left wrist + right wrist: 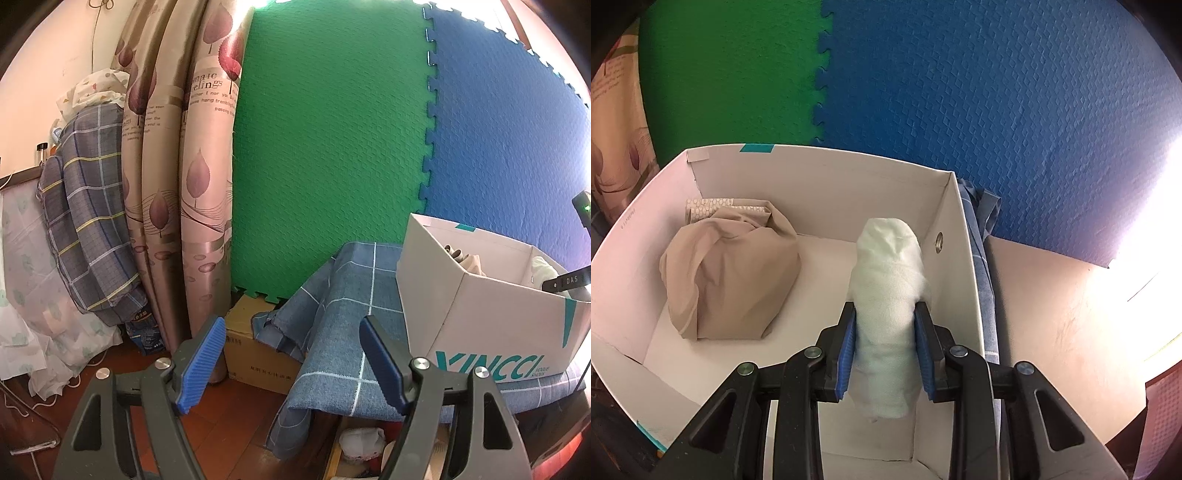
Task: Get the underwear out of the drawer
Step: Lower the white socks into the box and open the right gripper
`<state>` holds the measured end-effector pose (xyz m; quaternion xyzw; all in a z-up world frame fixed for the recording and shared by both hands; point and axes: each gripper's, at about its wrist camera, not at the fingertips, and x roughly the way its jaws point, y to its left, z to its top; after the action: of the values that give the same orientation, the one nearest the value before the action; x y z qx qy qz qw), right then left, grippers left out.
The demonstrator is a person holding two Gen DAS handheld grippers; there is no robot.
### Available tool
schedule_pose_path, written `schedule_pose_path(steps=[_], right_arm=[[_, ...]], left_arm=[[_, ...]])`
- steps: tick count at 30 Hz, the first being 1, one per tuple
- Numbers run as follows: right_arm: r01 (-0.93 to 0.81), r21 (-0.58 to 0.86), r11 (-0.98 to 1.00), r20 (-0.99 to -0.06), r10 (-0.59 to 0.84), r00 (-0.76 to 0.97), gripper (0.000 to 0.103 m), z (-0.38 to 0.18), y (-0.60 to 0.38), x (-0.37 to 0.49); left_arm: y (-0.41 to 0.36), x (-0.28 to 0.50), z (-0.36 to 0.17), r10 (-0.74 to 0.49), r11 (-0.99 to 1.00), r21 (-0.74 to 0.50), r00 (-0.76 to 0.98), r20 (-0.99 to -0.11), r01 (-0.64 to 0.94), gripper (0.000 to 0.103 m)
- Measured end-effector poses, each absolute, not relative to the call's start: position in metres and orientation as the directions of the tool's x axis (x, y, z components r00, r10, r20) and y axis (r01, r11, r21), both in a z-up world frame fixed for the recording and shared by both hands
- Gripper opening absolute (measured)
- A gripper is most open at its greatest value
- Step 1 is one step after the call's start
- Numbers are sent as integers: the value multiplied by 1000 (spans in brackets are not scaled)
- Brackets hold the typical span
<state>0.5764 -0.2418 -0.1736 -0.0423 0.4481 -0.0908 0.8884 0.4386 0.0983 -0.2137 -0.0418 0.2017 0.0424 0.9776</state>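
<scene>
Right wrist view puts your right tool (888, 345) inside the white box (820, 177), pads clenched on the rolled pale underwear (891, 280). Its right pad sits near the box's right wall, little room there; leftward, bare box floor lies between you and the beige bundle (729, 273). Your left tool (291, 363) hangs released, nothing between its pads, over the plaid cloth's (343, 295) draped edge, the box to its right.
</scene>
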Motion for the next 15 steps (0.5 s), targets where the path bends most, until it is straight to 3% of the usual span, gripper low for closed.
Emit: schedule_pose_path(steps=[15], right_arm=[[116,-254,960,-751,-271,602,30,-183,-232,574]], left_arm=[[97,438,-213,66,993,-61,913,-402,-98,77]])
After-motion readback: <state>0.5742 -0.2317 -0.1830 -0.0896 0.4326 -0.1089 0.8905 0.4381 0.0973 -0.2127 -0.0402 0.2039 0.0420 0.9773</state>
